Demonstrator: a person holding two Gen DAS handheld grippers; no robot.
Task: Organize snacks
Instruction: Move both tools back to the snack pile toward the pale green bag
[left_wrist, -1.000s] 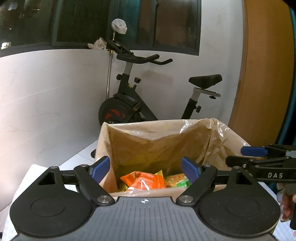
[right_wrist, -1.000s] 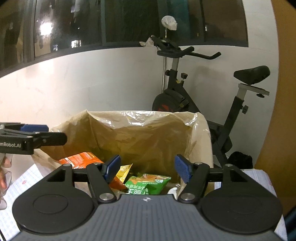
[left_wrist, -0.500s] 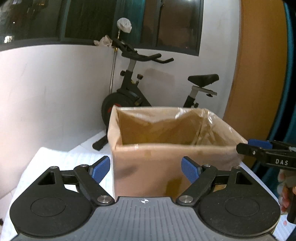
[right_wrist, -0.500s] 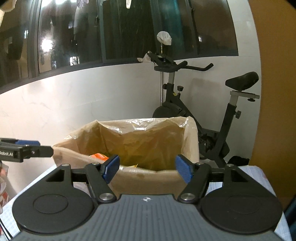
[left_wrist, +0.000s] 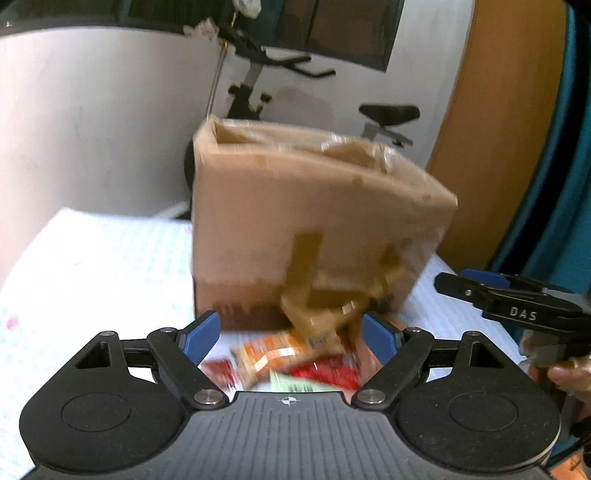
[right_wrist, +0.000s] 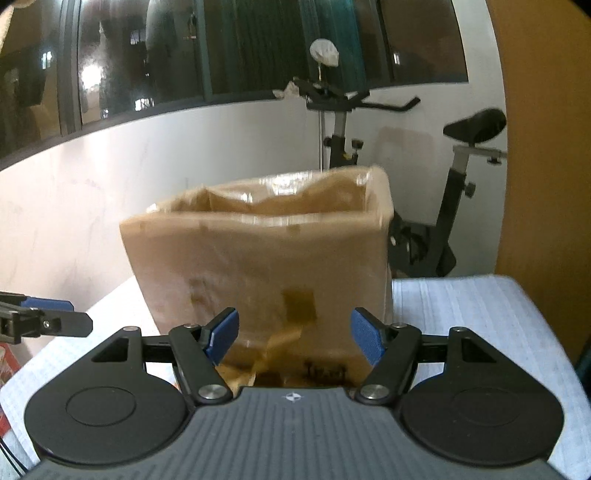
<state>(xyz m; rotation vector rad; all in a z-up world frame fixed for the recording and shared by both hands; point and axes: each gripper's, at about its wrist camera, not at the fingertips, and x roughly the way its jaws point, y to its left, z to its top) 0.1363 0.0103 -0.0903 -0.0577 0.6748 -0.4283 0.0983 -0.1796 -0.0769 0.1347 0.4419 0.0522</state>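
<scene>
The left tongs (left_wrist: 290, 341) stand wide apart with nothing between the pads, and they hang low over a small heap of snack packets (left_wrist: 291, 363) that lies on the white worktop (left_wrist: 96, 266), just in front of the cardboard box (left_wrist: 295, 221). The right tongs (right_wrist: 293, 338) are also apart and empty, aimed at the lower front of the same box. The box stands upright with a plastic liner (right_wrist: 280, 192) folded over its rim; the picture is blurred, so single packets are hard to tell apart.

The step in hand seems to be to pick one packet from the heap. To do it well, I would choose the orange packet (left_wrist: 269, 356) on top, because it lies free and nearest to the left pads. Take it by one edge, not the middle, since such bags are puffy and slippery and can slide out. Close gently, lift a little, and check that no second packet hangs on it. Loose brown tape (left_wrist: 314, 317) hangs from the box just above the heap; the tongs should stay clear of it. The right tongs should wait aside so the two do not collide.
</scene>
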